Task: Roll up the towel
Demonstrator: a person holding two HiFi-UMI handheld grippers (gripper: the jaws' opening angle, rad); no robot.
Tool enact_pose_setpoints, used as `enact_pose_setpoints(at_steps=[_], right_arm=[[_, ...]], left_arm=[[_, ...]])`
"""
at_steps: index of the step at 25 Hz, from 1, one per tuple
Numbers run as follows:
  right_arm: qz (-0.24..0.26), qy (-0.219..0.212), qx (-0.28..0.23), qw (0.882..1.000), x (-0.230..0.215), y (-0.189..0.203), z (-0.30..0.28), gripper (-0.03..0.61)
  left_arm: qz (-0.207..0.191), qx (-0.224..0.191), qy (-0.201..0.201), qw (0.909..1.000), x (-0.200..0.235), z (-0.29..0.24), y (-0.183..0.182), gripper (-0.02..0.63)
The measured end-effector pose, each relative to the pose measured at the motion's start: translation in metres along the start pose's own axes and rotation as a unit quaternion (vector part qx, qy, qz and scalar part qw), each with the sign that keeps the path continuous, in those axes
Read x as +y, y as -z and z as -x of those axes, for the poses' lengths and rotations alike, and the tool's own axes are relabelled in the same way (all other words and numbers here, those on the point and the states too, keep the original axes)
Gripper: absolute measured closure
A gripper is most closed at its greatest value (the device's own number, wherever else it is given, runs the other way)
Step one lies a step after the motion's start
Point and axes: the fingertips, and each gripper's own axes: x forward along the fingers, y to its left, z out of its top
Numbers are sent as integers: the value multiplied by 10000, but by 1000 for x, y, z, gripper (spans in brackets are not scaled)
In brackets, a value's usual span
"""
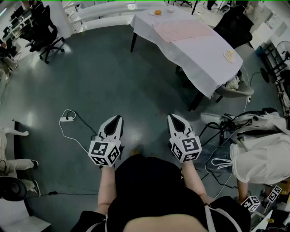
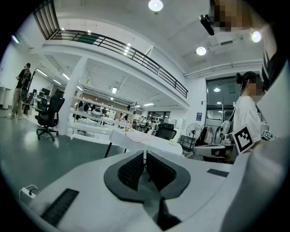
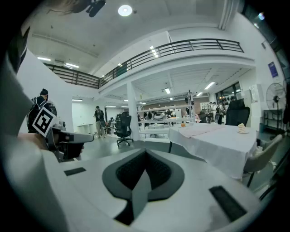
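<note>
Head view: a person stands on a grey floor [image 1: 113,86] with the left gripper [image 1: 118,118] and the right gripper [image 1: 172,117] held out low in the frame, both well apart from the white-clothed table [image 1: 204,54] at upper right. There the pink towel [image 1: 181,30] lies flat and unrolled, between an orange [image 1: 157,12] at the far end and a small plate [image 1: 229,55] near the right edge. Only this view shows a white power strip [image 1: 67,118] with its cable on the floor at left, and a person in white [image 1: 260,156] cut off by the right edge. Left gripper view: the jaws stand all but closed, a thin slit between the ribbed pads and nothing in it. The table shows small above them, the towel [image 2: 138,135] no more than a pale pink strip, hard to make out. Right gripper view: the jaws are fully together and empty. The table fills the right of the frame, the towel [image 3: 201,129] seen edge-on along its top. An office chair [image 3: 123,129] stands at centre left, and a railed balcony runs overhead.
</note>
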Motion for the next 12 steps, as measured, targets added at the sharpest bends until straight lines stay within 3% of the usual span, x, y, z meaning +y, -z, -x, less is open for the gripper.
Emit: enact_pose_setpoints(at_steps=[12], right_arm=[[73,-112,-114,9998,21,7,26,576]], left_arm=[[1,-49,-383,9993,-9,49,25,591]])
